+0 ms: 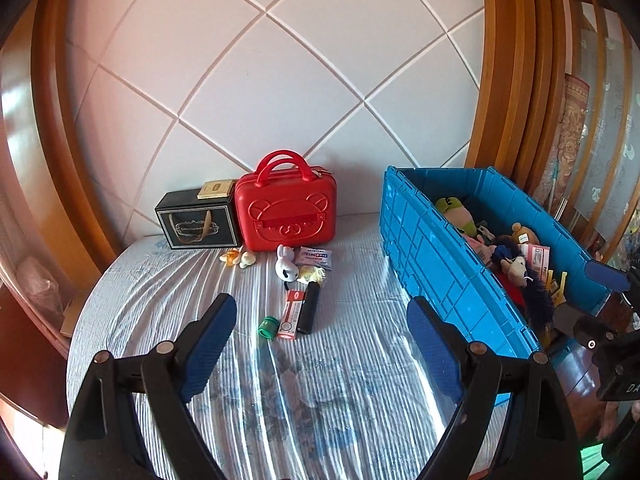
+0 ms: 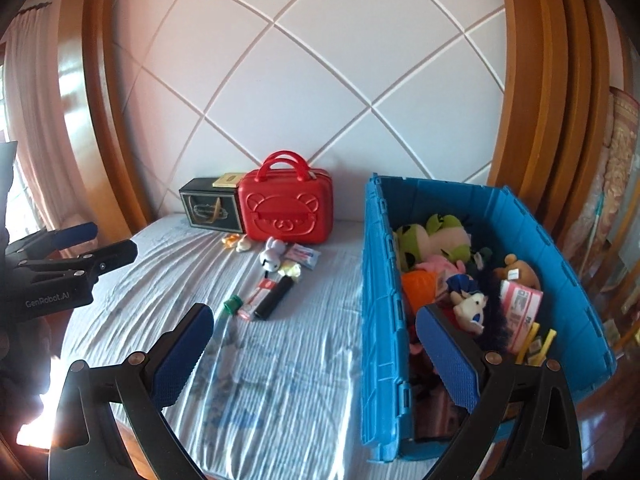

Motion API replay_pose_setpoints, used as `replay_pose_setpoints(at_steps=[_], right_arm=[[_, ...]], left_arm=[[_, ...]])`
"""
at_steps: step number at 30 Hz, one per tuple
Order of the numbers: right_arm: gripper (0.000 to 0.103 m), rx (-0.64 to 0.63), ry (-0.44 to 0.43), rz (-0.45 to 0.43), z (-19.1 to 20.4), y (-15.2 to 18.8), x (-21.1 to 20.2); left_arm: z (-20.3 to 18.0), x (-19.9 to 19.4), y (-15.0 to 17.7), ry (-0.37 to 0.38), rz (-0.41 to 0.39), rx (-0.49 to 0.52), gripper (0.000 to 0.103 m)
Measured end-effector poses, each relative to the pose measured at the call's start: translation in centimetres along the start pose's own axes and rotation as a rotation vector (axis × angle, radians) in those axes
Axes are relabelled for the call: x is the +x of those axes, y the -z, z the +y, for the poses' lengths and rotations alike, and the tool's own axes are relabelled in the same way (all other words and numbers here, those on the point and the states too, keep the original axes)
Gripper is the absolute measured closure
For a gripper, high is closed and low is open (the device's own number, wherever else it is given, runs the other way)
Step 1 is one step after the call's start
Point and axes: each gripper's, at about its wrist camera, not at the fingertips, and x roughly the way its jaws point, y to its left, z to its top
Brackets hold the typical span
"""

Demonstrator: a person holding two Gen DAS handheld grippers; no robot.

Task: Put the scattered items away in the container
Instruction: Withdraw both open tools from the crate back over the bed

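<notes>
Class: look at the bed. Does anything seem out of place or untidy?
Yes. A black cylinder, red-and-white carton, green roll and white rabbit toy lie scattered on the striped sheet, outside the blue plastic crate.

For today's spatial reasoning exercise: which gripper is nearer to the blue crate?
Right. The right gripper hangs over the blue crate, one finger above its toys. The left gripper is beside it, over the bed sheet.

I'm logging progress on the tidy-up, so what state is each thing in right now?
Blue crate: open, holding plush toys.
Red case: shut, upright.
Black box: closed.
Black tube: lying flat on the bed.
Green roll: loose on the bed.
Left gripper: open, empty.
Right gripper: open, empty.
</notes>
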Motion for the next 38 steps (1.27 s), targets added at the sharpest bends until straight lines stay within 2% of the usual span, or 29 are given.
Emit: replay_pose_setpoints(at_steps=[18, 23, 27, 38], right_arm=[[0.000, -0.007, -0.004, -0.005, 2.6, 1.2, -1.8], [0.000, -0.011, -0.014, -0.001, 2.7, 1.4, -1.8], [0.000, -0.016, -0.023, 0.004, 2.8, 1.6, -1.6], [0.000, -0.021, -0.028, 0.012, 3.0, 1.6, -1.4]], left_arm=[[1.9, -2.6, 1.7, -0.002, 0.005, -0.018, 0.016], [2.1, -2.5, 2.1, 0.007, 0.039, -0.038, 0.015], [2.3, -2.4, 2.6, -0.013, 0.056, -0.047, 0.015], [3.3, -3.0, 2.7, -0.073, 0.009, -0.073, 0.015]])
